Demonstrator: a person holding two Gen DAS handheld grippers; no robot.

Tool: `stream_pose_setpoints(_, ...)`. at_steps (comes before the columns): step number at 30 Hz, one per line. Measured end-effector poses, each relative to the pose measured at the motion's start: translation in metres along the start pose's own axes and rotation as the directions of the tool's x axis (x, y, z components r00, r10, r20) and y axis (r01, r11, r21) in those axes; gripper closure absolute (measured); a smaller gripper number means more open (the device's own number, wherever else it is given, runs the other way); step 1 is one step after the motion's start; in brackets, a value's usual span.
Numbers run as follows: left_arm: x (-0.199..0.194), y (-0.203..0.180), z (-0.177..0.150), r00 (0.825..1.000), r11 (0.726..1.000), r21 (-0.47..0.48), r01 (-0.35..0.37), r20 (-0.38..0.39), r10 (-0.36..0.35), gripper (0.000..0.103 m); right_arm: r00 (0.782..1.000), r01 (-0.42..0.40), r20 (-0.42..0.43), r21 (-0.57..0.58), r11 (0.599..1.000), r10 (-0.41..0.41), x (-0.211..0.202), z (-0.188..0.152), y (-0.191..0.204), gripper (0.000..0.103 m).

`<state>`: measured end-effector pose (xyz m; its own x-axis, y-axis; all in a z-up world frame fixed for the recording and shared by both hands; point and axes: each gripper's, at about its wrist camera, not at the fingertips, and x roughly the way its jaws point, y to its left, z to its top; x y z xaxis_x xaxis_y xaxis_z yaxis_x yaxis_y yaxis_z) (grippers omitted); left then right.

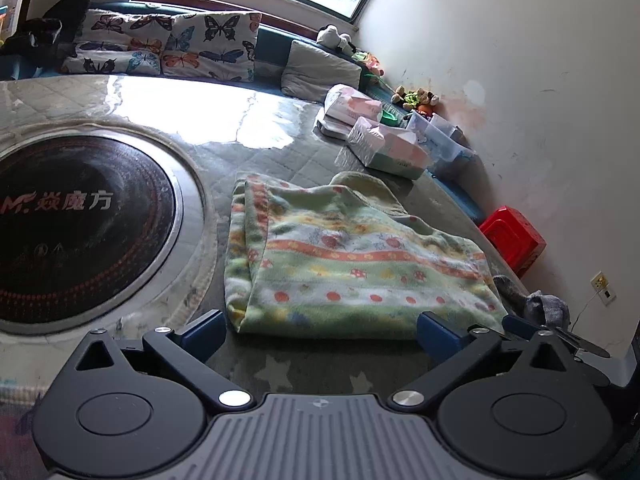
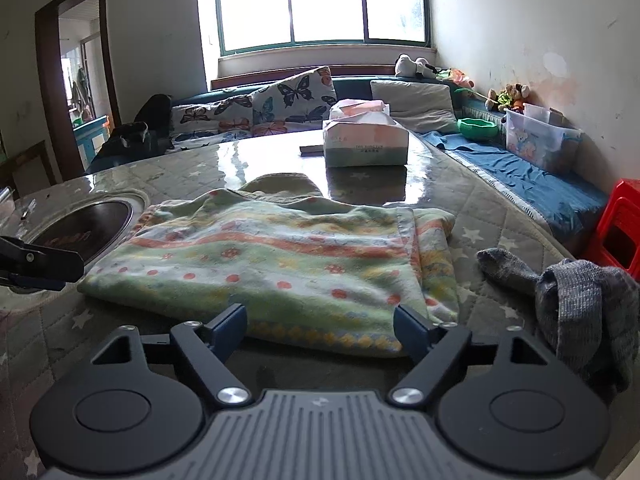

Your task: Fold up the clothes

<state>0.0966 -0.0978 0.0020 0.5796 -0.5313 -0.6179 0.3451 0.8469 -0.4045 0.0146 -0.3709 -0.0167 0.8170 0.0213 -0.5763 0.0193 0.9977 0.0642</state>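
**Folded garment lies on the table between two wide-open grippers**

A clear plastic bin (image 2: 540, 146) sits on the blue-covered bench along the right wall; it bears a cartoon picture on its side, and what it holds cannot be made out. Beside it is a green bowl (image 2: 478, 128), its inside hidden. Two tissue packs stand on the table (image 2: 448, 184); the nearer tissue pack (image 2: 366, 142) carries small printed lettering too fine to read, with tissue showing at its top.

The round black cooktop (image 1: 80, 228) set into the table shows a logo with Chinese characters reading "焱魔方".

The folded fleece garment (image 2: 280, 256), green with orange stripes and dots, lies flat on the table in front of both cameras. The left hand-held gripper (image 1: 320, 332) has its jaws spread wide, empty, with the garment's near edge just ahead of the fingertips. The right hand-held gripper (image 2: 320, 326) is likewise spread wide and holds nothing, its tips at the garment's near hem.

A grey knitted sock (image 2: 572, 292) lies to the right of the garment, apart from it. A red plastic stool (image 2: 624, 228) stands by the wall. Butterfly-print cushions (image 2: 296, 100) and plush toys (image 2: 508, 96) line the bench under the window.
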Motion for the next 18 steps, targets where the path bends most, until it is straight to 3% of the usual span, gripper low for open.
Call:
stream_pose_setpoints(7, -0.006, 0.0, -0.008, 1.0, 1.0, -0.011, -0.01, -0.02, 0.01, 0.0, 1.0, 0.012, 0.009, 0.013, 1.0, -0.012, -0.008, -0.006, 0.007, 0.003)
stream_pose_setpoints(18, -0.017, -0.002, -0.02, 0.999, 0.999, 0.006, -0.038, -0.028, 0.039, 0.0, 1.0, 0.027, 0.015, 0.006, 1.0, -0.027, -0.017, -0.014, 0.02, 0.0)
